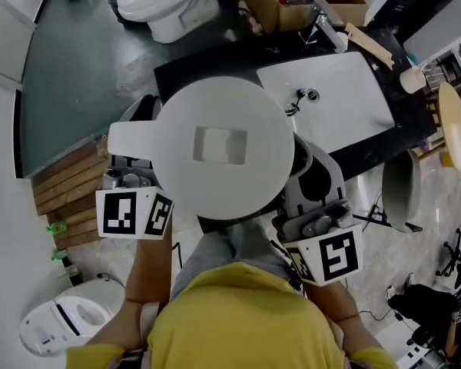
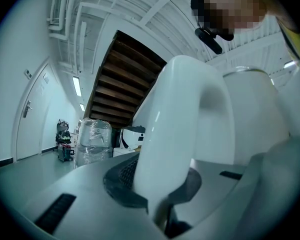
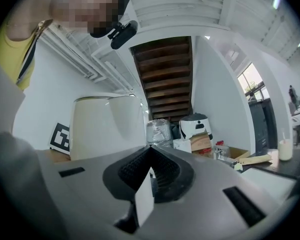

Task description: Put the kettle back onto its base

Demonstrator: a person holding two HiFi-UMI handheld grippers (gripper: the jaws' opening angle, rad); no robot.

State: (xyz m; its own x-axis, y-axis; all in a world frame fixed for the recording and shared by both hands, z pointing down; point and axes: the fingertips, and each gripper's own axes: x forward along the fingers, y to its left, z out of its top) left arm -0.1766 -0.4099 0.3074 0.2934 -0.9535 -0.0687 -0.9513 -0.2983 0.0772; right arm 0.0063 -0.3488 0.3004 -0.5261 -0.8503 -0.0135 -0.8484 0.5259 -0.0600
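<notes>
Head view plus both gripper views, single entry.

A: Where is the kettle (image 1: 223, 148)?

B: In the air in front of the person, lid up, short of the black counter (image 1: 215, 64) at 12 o'clock. The left hand-held gripper (image 2: 157, 184) is clamped on the handle (image 2: 185, 129), at 9 o'clock of the lid. The right hand-held gripper (image 3: 150, 171) has its jaws together with nothing in them, close by the kettle's body at 4 o'clock. The base is not made out in any view.

A: Failure modes?

B: My judgement: it is a single clamp, well off the body's centre, so the kettle may swing or twist in the pads. The wide lid hides everything beneath it, so seating would be blind. An off-centre set-down could tip it.

A: Edges and room?

B: The counter's near edge lies just ahead, and a low kettle bottom could strike it. Sink (image 1: 346, 106) and tap (image 1: 303, 94) sit at 1 o'clock, with a cardboard box (image 1: 284, 10) beyond. The floor (image 1: 84, 75) is open from 9 to 11 o'clock.
</notes>
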